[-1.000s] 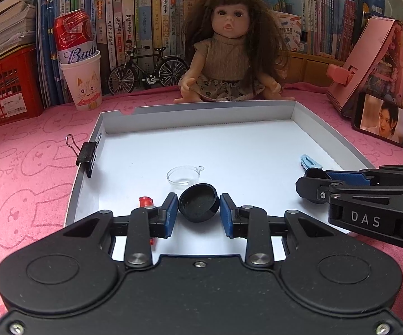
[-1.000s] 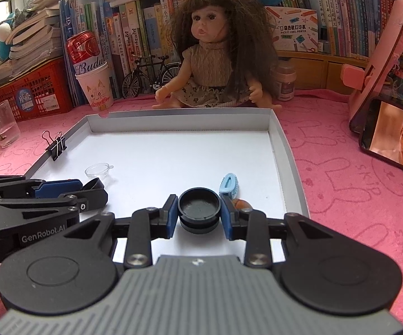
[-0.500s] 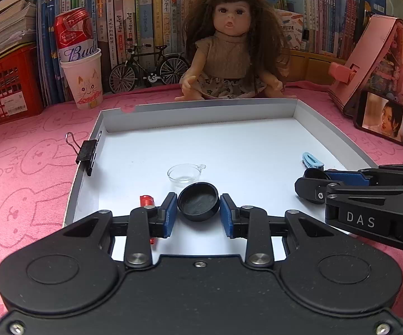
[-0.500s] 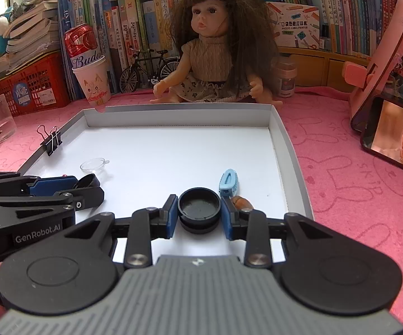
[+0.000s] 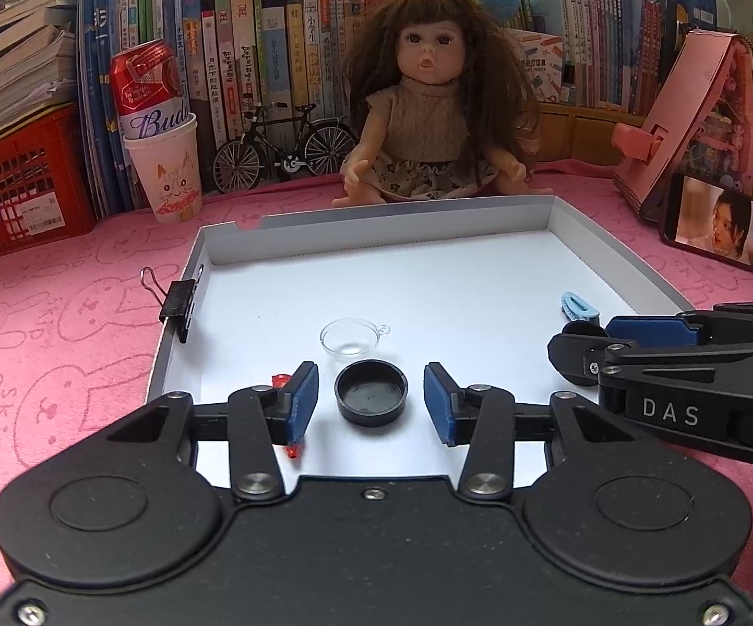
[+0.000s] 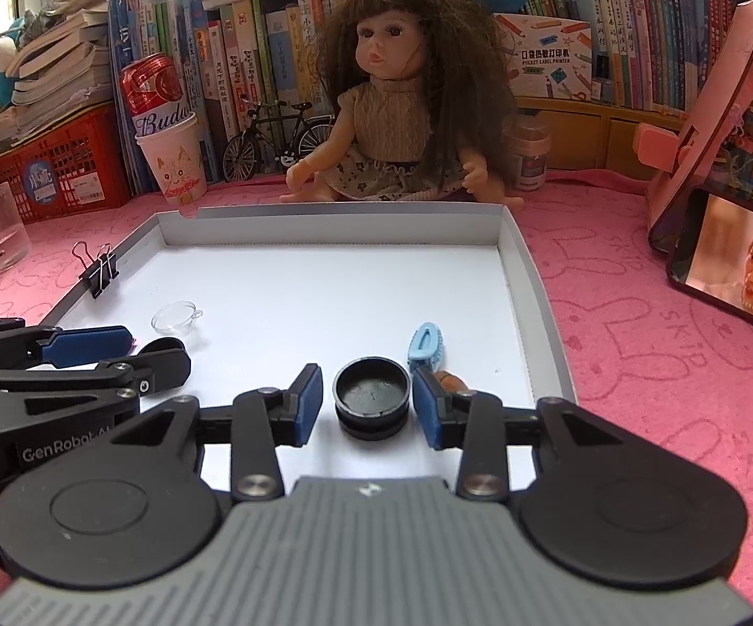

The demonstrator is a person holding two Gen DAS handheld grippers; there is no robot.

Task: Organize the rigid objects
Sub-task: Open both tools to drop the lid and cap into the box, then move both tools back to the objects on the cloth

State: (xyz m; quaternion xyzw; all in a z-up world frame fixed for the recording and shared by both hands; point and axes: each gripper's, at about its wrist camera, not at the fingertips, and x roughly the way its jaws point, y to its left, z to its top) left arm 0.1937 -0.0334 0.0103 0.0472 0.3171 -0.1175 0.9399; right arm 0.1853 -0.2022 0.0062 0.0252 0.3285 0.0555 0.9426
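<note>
In the left wrist view a shallow black cap (image 5: 371,399) rests on the white tray (image 5: 376,221), between the blue pads of my left gripper (image 5: 371,402). Its jaws are opening, with a gap on both sides of the cap. In the right wrist view a black round ring-shaped piece (image 6: 372,406) stands on the tray (image 6: 324,219) between the pads of my right gripper (image 6: 368,409). Those jaws are opening too, and neither pad presses on it. Each gripper shows at the edge of the other's view, the right gripper (image 5: 585,357) and the left gripper (image 6: 115,360).
On the tray lie a small clear cup (image 5: 350,339), a light blue hair clip (image 6: 426,347), a brown bit (image 6: 449,381) and a small red piece (image 5: 281,380). A black binder clip (image 5: 180,302) grips the left rim. A doll (image 5: 428,120), paper cup with can (image 5: 165,172), phone (image 5: 718,219) stand beyond.
Both grippers have spread their pads away from the black pieces they were shut on. The cap and the ring piece now sit free on the tray. Neither hand has shifted much.
</note>
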